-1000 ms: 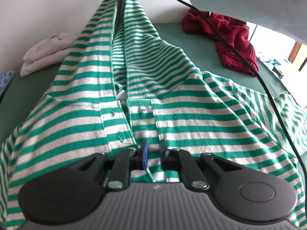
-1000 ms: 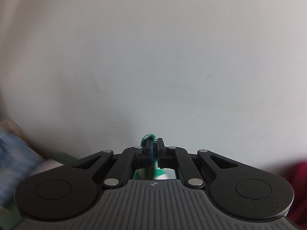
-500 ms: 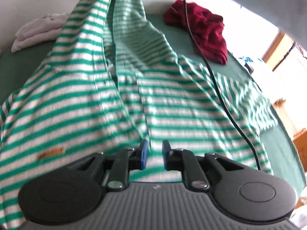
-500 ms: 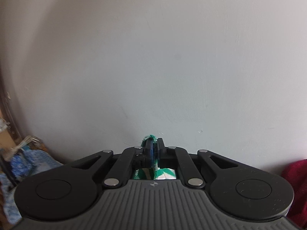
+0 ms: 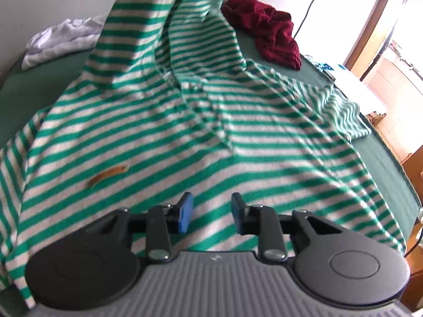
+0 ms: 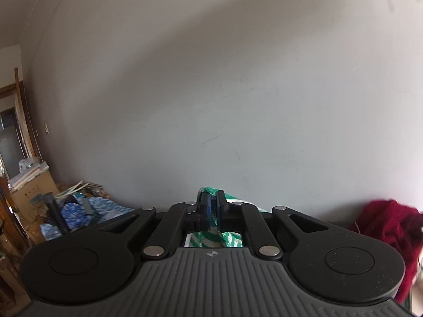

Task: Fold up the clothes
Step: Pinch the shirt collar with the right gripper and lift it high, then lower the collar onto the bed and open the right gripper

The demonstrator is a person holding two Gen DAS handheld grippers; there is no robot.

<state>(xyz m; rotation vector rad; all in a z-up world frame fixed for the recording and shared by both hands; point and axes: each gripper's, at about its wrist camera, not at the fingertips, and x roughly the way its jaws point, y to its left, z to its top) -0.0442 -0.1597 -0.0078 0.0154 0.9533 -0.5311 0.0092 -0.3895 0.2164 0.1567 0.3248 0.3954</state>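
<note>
A green-and-white striped shirt (image 5: 211, 121) is spread over the green surface (image 5: 39, 79), with one end pulled up out of the top of the left wrist view. My left gripper (image 5: 211, 215) hovers over the shirt's near part, open, nothing between its blue pads. In the right wrist view my right gripper (image 6: 212, 206) faces a bare wall, shut on a bunch of the striped shirt (image 6: 208, 190) that sticks up between the fingers and hangs below them.
A dark red garment (image 5: 267, 30) lies crumpled at the far right of the surface, also at the right wrist view's edge (image 6: 391, 224). A white cloth heap (image 5: 60, 39) sits far left. Boxes and clutter (image 6: 39, 198) stand by the wall.
My left gripper has opened wider and drawn back toward the shirt's lower part. The right gripper has swung so that clutter at the left wall shows, still holding the shirt.
</note>
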